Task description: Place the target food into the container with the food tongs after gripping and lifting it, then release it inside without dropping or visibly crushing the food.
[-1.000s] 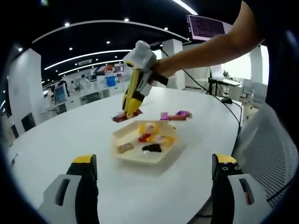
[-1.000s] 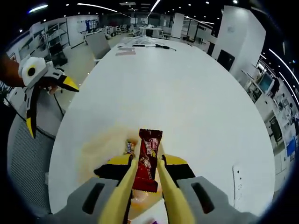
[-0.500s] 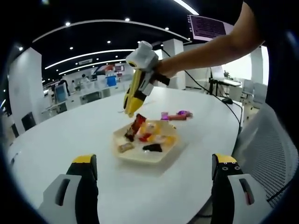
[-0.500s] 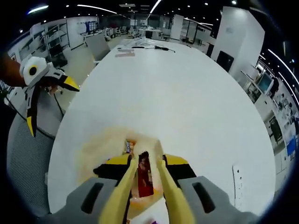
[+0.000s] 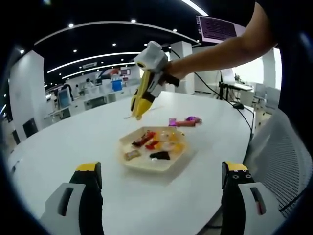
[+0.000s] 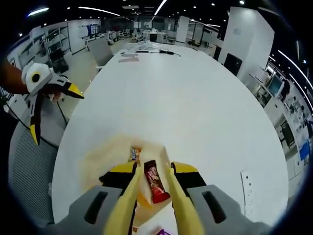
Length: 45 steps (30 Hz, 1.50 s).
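A red snack packet [image 5: 145, 138] [image 6: 155, 183] lies in the cream tray [image 5: 146, 166] [image 6: 105, 152] among other wrapped snacks. My right gripper [image 5: 136, 115] [image 6: 152, 168], fitted with yellow food tongs, hangs above the tray's far side, a person's arm behind it. Its tong arms stand a little apart, and the packet rests below them, free of both. My left gripper [image 5: 161, 171] [image 6: 54, 112] is wide open and holds nothing, near the table's edge on the near side of the tray.
Purple and red wrapped snacks [image 5: 184, 121] lie on the white table [image 5: 73, 142] beyond the tray. A mesh chair [image 5: 279, 147] stands at the table's edge. Papers and cables [image 6: 146, 48] lie at the table's far end.
The red packet left the right tongs and dropped flat into the tray. The right gripper has risen slightly above the tray. The left gripper has stayed put.
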Each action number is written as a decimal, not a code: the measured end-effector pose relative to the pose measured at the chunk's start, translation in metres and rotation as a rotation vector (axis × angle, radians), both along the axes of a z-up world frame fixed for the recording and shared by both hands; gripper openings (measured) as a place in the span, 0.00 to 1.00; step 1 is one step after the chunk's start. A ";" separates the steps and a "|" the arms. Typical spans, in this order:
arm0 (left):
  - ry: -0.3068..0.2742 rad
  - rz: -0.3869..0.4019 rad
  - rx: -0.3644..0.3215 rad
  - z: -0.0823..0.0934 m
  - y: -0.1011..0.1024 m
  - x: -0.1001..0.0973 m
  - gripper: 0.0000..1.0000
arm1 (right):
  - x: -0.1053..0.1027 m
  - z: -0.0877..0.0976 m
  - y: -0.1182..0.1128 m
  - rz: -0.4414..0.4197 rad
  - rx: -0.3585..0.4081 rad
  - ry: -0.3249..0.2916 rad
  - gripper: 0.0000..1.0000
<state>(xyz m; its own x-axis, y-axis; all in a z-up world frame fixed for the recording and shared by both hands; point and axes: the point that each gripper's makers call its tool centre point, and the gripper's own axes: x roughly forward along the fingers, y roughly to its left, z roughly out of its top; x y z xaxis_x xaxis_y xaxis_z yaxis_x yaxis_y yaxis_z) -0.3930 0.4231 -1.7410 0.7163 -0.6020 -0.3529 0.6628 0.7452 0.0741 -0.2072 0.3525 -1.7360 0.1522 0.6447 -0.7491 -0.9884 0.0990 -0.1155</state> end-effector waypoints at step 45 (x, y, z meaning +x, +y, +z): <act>0.028 0.044 0.000 0.002 0.011 -0.004 0.99 | -0.008 -0.006 -0.137 -0.260 0.028 0.012 0.28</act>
